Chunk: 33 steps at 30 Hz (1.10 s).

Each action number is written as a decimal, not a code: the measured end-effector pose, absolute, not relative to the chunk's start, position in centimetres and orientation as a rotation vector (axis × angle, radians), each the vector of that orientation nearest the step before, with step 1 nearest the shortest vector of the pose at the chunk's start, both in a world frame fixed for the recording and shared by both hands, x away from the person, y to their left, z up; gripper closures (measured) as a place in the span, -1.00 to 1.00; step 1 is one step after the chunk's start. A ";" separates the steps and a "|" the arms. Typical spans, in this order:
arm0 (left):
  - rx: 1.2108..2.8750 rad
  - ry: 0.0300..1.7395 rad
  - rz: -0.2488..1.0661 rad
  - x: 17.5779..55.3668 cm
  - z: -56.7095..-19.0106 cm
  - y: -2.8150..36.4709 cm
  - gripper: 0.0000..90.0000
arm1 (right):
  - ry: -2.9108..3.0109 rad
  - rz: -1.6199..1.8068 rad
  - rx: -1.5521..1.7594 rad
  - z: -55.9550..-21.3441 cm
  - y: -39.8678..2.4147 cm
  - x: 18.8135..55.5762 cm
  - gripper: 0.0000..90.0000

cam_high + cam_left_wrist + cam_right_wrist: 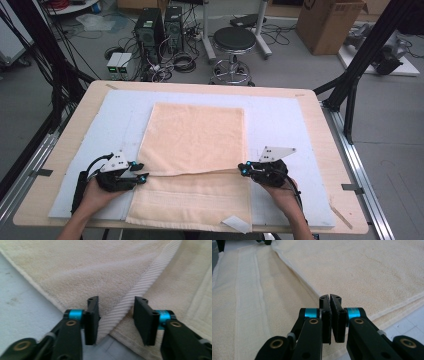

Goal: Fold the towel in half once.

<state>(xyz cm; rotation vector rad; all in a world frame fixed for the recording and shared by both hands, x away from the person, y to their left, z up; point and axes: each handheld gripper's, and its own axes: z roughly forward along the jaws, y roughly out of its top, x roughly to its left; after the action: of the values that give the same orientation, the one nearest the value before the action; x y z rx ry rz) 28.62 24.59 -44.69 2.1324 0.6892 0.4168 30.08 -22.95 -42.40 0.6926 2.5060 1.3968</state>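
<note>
A peach towel (192,137) lies flat on the pale mat (280,115), its far part folded toward me over the near part (195,200). My left gripper (141,172) sits at the left end of the folded edge. In the left gripper view its jaws (115,312) stand open, and the towel's ribbed hem (140,287) lies between them, clear of the pads. My right gripper (243,169) rests at the right end of that edge. In the right gripper view its jaws (329,300) are shut just over the towel (367,267), with no cloth seen between the pads.
The mat covers a wooden table (320,130) with edges close on both sides. A white tag (236,223) lies at the towel's near right corner. Beyond the table stand a black stool (234,40), computer towers (150,27) and a cardboard box (327,22).
</note>
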 end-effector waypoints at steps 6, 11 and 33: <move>2.102 0.701 0.465 28.7 -44.2 24.6 0.84 | 2.532 1.374 0.697 -42.6 -22.7 30.1 0.95; 2.078 0.699 0.464 28.6 -43.9 24.8 0.91 | 2.534 1.374 0.696 -42.6 -22.7 30.1 0.95; 1.969 0.645 0.478 27.0 -41.5 25.2 0.93 | 2.482 1.447 0.648 -40.8 -23.8 27.5 0.95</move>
<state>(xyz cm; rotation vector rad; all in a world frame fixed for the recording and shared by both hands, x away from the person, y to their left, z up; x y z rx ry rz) 27.02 25.22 -41.54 1.9694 0.6452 0.4776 27.52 -23.84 -40.77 0.6484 2.4820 1.4469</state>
